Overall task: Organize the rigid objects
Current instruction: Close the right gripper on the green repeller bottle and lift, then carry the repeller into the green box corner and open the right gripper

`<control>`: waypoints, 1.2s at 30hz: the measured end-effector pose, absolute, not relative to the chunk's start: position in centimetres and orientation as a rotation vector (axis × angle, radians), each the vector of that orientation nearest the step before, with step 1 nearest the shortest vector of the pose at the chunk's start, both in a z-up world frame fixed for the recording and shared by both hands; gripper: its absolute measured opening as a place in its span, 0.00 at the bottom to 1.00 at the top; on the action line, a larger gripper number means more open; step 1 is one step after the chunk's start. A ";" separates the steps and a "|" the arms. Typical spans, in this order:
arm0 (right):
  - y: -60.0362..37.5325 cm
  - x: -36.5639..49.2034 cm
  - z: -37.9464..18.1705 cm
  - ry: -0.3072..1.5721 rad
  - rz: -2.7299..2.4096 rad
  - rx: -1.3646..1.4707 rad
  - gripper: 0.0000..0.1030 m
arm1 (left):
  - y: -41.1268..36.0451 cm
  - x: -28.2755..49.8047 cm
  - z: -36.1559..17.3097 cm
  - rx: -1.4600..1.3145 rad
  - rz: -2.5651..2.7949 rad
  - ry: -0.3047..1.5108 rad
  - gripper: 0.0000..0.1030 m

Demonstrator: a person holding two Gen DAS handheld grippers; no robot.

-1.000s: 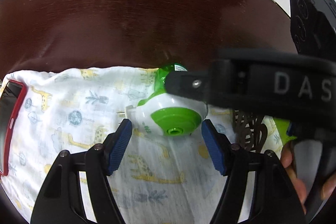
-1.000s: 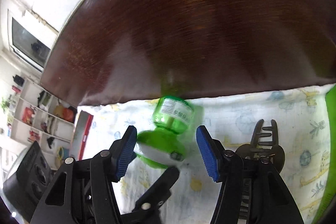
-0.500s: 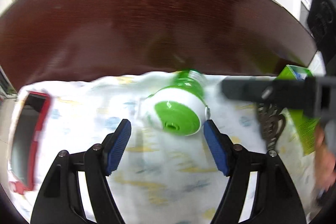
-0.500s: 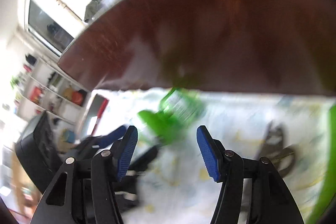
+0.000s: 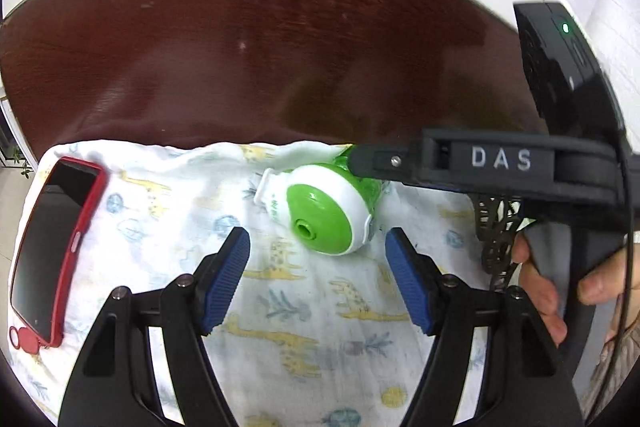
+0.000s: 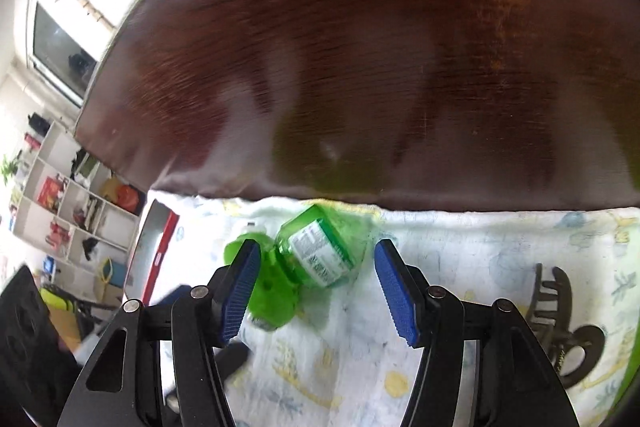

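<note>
so the green and white plug-in gadget (image 5: 328,211) is lying on its side on the giraffe-print cloth (image 5: 304,307), close to the cloth's far edge where the dark wooden table (image 5: 248,47) starts. its round white-and-green face points toward the left wrist camera, and from the right wrist view you get the clear green bottle end (image 6: 320,251) with its label instead.

the left gripper (image 5: 318,247) sits just short of the gadget, blue pads apart and closing in a bit, with only the near edge of the gadget reaching in between them. the pads aren't touching it.

the right gripper (image 6: 316,279) comes in from the other side, jaws apart too. the bottle end lies between its pads but there's a visible gap on the right pad, and the left one is blurry so can't tell if it brushes. a hand (image 5: 544,291) holds its handle.

a red-cased phone (image 5: 52,247) lies at the cloth's left edge, well apart. a dark hair claw clip (image 6: 568,327) sits on the cloth to the right.
</note>
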State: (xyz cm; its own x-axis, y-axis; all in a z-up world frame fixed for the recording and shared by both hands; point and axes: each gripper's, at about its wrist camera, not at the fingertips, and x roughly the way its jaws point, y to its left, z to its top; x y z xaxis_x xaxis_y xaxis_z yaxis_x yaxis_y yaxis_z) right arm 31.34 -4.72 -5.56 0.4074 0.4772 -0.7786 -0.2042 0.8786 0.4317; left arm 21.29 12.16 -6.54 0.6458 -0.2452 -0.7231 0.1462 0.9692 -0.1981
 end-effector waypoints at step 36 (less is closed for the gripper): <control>-16.8 19.2 6.3 0.740 0.353 0.320 0.38 | -3.6 16.3 3.7 0.109 -0.413 0.605 0.40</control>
State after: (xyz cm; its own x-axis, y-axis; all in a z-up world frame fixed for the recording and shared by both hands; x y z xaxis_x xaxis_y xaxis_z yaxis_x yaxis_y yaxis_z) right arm 19.22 -16.79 6.29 0.6849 0.4199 -0.5954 -0.1977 0.8937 0.4028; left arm 16.34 -3.65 3.72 0.7437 -0.3449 -0.5726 0.4079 0.9128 -0.0201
